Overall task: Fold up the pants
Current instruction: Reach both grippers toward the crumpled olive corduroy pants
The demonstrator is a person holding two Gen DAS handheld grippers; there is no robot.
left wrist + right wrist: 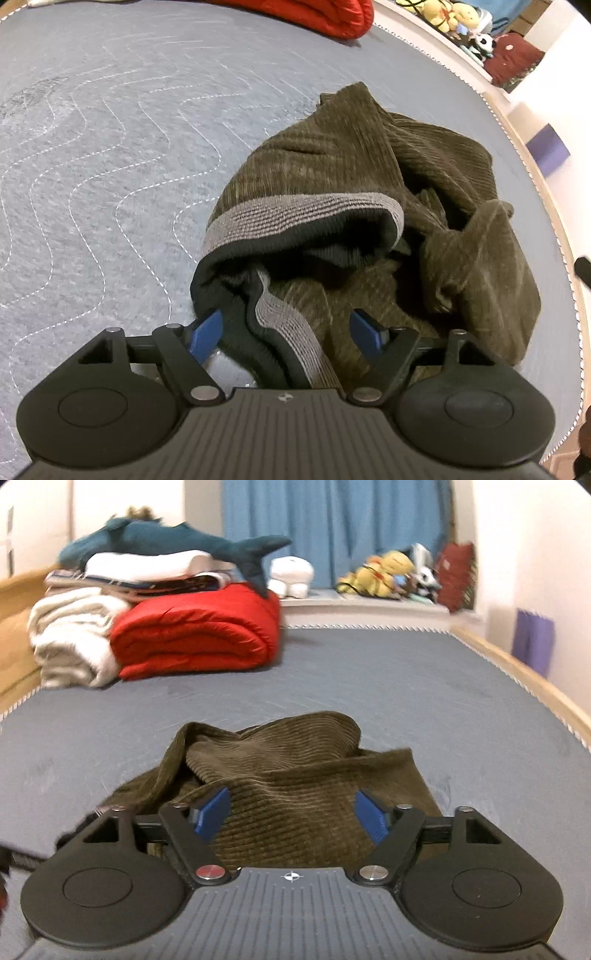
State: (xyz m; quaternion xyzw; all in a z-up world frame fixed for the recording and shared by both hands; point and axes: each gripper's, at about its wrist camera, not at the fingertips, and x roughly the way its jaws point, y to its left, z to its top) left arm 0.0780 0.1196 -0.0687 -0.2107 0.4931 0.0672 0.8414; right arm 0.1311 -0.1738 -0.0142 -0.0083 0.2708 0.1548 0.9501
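Pants: olive-brown corduroy pants [354,177] with a grey ribbed waistband [295,214] lay crumpled on the grey quilted mattress [110,147], near its right edge.
Left gripper [288,332]: jaws spread wide, straddling the waistband, gripping nothing.
Right gripper [291,812]: jaws spread wide over the corduroy heap, gripping nothing.
Background: folded red blanket [199,635], blue plush shark [166,542].
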